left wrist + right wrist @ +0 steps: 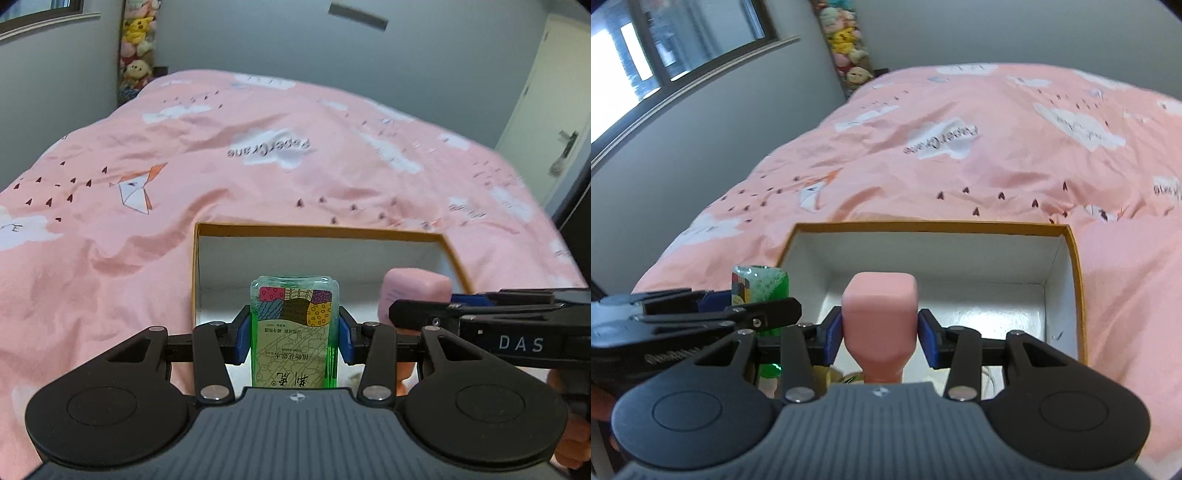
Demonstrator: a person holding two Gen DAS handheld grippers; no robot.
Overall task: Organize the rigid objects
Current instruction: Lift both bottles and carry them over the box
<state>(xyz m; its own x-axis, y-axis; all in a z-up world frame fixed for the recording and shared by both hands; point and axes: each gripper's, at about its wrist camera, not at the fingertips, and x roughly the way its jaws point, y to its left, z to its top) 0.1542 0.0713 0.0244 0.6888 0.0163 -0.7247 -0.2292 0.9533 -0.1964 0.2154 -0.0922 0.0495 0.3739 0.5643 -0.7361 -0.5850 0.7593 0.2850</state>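
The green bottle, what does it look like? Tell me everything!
The green bottle is see-through green plastic with a flat, boxy shape. Its label has colourful doodle patches and printed characters. The left gripper squeezes it between blue pads, holding it above the near edge of the open box.

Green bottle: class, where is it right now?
The green bottle is clamped in the left hand-held gripper, over the open box's near-left corner, beside the pink bottle.
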